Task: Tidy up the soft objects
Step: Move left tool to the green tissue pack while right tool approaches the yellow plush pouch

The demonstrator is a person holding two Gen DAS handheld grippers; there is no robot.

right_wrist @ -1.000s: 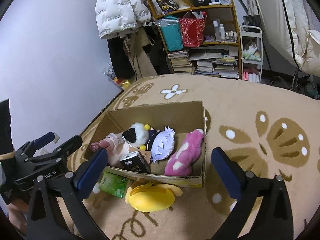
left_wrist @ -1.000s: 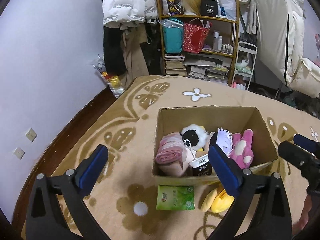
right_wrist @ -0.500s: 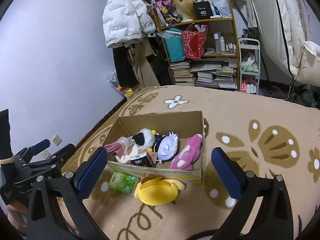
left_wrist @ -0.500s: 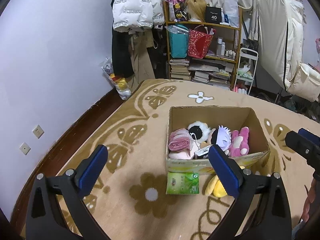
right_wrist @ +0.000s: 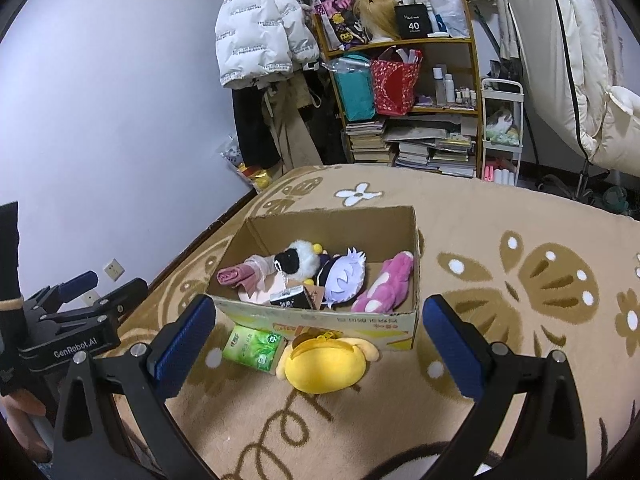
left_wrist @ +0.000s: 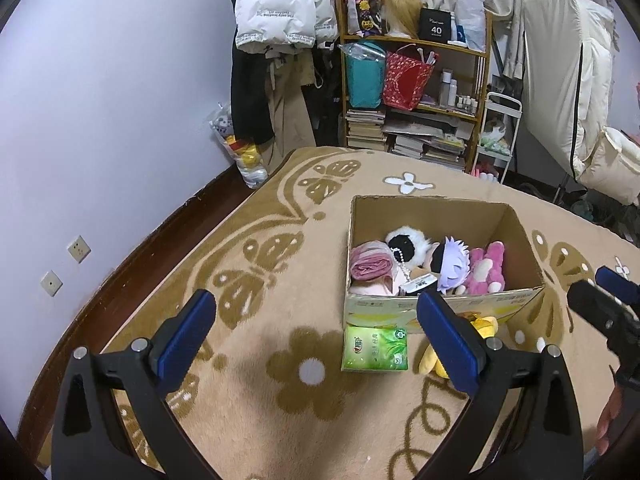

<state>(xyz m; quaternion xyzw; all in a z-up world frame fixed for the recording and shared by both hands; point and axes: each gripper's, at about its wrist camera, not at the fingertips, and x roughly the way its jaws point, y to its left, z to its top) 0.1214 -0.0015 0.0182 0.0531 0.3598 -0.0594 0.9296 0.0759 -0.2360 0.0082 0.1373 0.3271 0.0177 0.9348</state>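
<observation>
An open cardboard box (left_wrist: 436,310) (right_wrist: 320,322) sits on a tan patterned blanket. Inside lie a rolled pink cloth (left_wrist: 370,266) (right_wrist: 240,274), a black-and-white plush (left_wrist: 406,242) (right_wrist: 298,258), a purple-haired doll (left_wrist: 452,266) (right_wrist: 344,276), a pink plush (left_wrist: 486,270) (right_wrist: 386,284) and a small black carton (right_wrist: 290,300). In front of the box lie a green tissue pack (left_wrist: 376,348) (right_wrist: 254,346) and a yellow plush (right_wrist: 326,364) (left_wrist: 434,360). My left gripper (left_wrist: 316,330) and right gripper (right_wrist: 318,338) both stand open and hold nothing, above the blanket short of the box.
A wooden shelf (left_wrist: 416,92) with books, bags and bottles stands beyond the bed, beside hanging coats (left_wrist: 280,12) and a white rack (left_wrist: 500,132). A lilac wall (left_wrist: 100,120) runs along the left. The other gripper shows at each view's edge.
Both grippers have drawn back and up from the box, which now looks smaller and farther. Nothing in or around the box has moved.
</observation>
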